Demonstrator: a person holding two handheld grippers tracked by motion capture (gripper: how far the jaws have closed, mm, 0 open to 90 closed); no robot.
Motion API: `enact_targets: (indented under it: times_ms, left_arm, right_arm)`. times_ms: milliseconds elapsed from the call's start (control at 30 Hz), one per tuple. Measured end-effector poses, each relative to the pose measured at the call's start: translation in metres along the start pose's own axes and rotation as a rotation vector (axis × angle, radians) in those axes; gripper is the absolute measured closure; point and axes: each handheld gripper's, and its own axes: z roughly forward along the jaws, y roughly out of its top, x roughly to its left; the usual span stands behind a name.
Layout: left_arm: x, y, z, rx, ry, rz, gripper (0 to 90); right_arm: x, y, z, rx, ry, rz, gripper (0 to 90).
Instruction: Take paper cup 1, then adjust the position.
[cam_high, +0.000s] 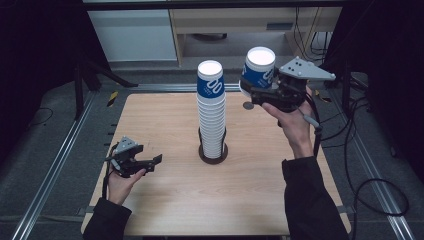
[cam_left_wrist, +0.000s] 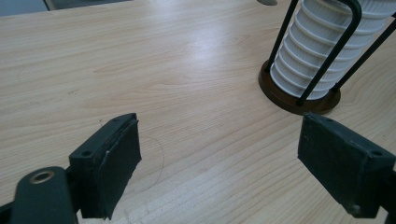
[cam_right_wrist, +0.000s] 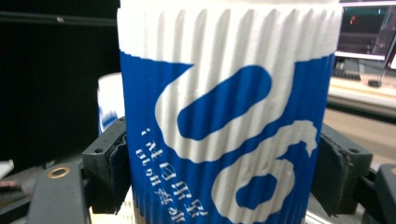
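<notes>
Fingers (cam_right_wrist: 108, 163) clamping upside-down cup (cam_right_wrist: 224, 121), axis near-vertical

Light wooden table (cam_high: 165, 200), pale grain running left to right, bare over most of its top. Near the middle stands a round dark base (cam_high: 213, 156) with thin black upright rods; in it a tall stack of white ribbed paper cups (cam_high: 212, 120), the top one printed blue. A small grey disc (cam_high: 248, 105) lies farther back, right of the stack. Grey floor around.
</notes>
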Motion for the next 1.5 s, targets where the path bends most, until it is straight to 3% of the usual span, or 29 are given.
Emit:
enact_targets:
  times_ms: [500,600,633,900,1133,1500]
  left_arm:
    - [-0.009,0.001,0.002,0.009,-0.035,0.026,13.6]
    - [-0.01,0.002,0.001,0.01,-0.041,0.033,13.7]
    - [-0.011,0.002,0.001,0.006,-0.046,0.032,13.9]
    - [-0.018,0.005,-0.001,0.005,-0.07,0.048,14.2]
    - [-0.027,0.008,-0.004,0.005,-0.123,0.072,14.4]
    - [-0.039,0.014,-0.01,-0.005,-0.182,0.101,15.5]
  right_arm:
    - [-0.009,-0.07,-0.032,0.116,0.012,0.011,20.6]
    - [-0.008,-0.076,-0.034,0.12,0.02,0.01,20.6]
    - [-0.007,-0.085,-0.036,0.132,0.035,0.012,20.6]
    - [0.0,-0.109,-0.039,0.175,0.083,0.011,20.6]
    - [0.013,-0.135,-0.037,0.25,0.156,-0.016,20.5]
    - [0.028,-0.157,-0.027,0.324,0.26,-0.049,20.5]
